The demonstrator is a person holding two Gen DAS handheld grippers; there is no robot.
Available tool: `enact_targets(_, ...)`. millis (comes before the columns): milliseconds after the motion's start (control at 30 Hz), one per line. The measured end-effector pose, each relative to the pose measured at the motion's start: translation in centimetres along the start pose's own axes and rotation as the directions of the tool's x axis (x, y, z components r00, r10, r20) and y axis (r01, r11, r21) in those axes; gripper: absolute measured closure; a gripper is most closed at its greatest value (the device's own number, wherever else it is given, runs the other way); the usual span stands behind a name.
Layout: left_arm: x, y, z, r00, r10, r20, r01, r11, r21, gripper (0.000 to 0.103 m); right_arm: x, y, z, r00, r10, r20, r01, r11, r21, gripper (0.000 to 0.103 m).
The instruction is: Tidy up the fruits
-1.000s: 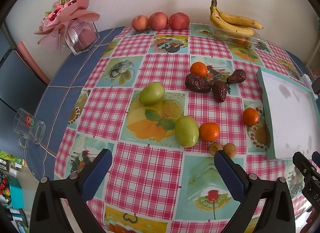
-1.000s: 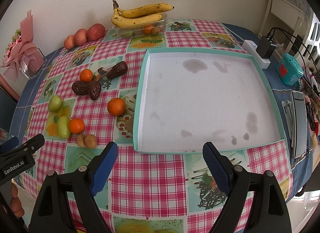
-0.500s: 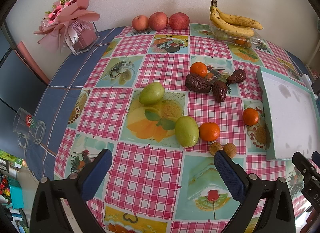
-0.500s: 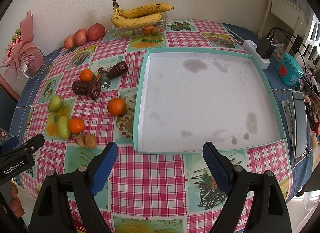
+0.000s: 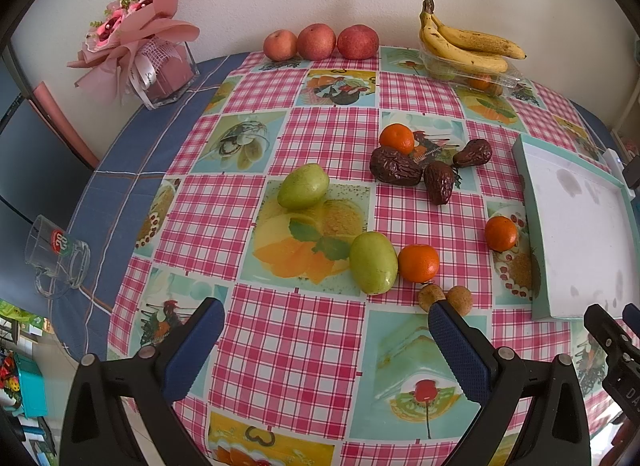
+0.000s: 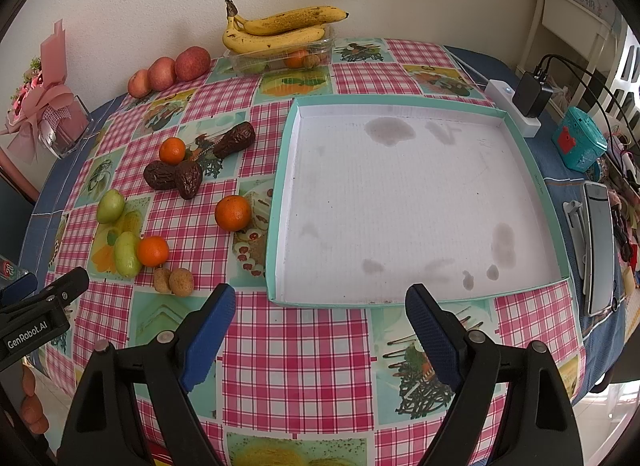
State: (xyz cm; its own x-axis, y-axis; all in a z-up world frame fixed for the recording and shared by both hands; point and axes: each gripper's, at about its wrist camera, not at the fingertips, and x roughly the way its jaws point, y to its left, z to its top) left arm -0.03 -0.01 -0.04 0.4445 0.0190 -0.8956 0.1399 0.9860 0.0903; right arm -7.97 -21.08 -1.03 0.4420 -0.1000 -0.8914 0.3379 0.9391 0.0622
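Surface (image 6: 304,350): round, under a pink-check cloth with fruit-print panels.

Tray (image 6: 280,201): shallow, square, mint-green rim, white stained floor, nothing in it; to the right of the loose fruit.

Bananas (image 6: 276,31): yellow, brown-flecked bunch lying on a clear tub (image 6: 324,45) at the far edge by the wall.

Apples (image 5: 318,41): three, red-pink, in a row against the wall, left of the bananas.

Green fruits (image 5: 373,262): two, smooth, oval, pale green; the nearer one touches an orange.

Dates (image 5: 394,171): three, dark brown, wrinkled; two touching, the third just beside them.

Oranges (image 5: 418,263): three, small, bright; one by the dates, one by a green fruit, one just beside the tray's left rim.

Brown fruits (image 6: 176,281): two, small, round, tan, touching, nearest the grippers.

Left gripper (image 5: 326,340): above the surface's near edge, blue-padded jaws spread wide, nothing between them.

Right gripper (image 6: 320,322): before the tray's near rim, jaws likewise wide apart and bare.
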Motion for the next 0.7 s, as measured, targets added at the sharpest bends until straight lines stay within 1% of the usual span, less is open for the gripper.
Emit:
enact_targets(100,0.0,0.2,0.3,1.0,0.003,-0.001,-0.003,1.0,-0.005,0.0,0.0,0.0,0.0,1.0,0.001,-0.001,-0.001,1.0,0.001,0.016)
enact_targets(167,0.0,0.7,0.7,1.0,0.005,0.004,-0.005,1.0,-0.026,0.0,0.0,0.0,0.0,1.0,-0.002,0.006,0.002,1.0,0.006,0.016)
enact_targets(300,-0.5,1.6,2.3,0.999,-0.02,0.038,0.023,0.997,-0.076,0.0,-0.3,0.1,0.6,1.0,0.007,0.019,-0.008,1.0,0.01,0.016)
enact_targets(400,-1.1,2.1,3.8,0.993,-0.04,0.108,0.051,0.993,-0.108,0.0,-0.9,0.6,1.8,0.999,0.032,0.036,-0.032,0.999,0.012,0.016)
enact_targets(467,-1.6,2.2,4.7,0.985,-0.028,0.173,0.05,0.991,-0.123,0.0,-1.3,1.1,2.9,0.997,0.052,0.051,-0.053,0.999,0.012,0.016)
enact_targets(533,-1.8,2.3,5.6,0.978,-0.014,0.206,0.041,0.991,-0.127,0.0,-1.6,1.6,4.0,0.996,0.067,0.065,-0.067,0.998,0.013,0.016)
enact_targets(600,-1.3,2.6,6.8,0.981,-0.02,0.192,0.047,0.989,-0.14,0.0,-1.6,2.0,5.4,0.993,0.09,0.075,-0.092,0.996,0.022,0.016)
enact_targets(700,-0.6,3.0,7.7,0.984,-0.054,0.169,0.083,0.982,-0.168,0.0,-1.3,2.5,6.9,0.99,0.118,0.081,-0.121,0.992,0.042,0.016)
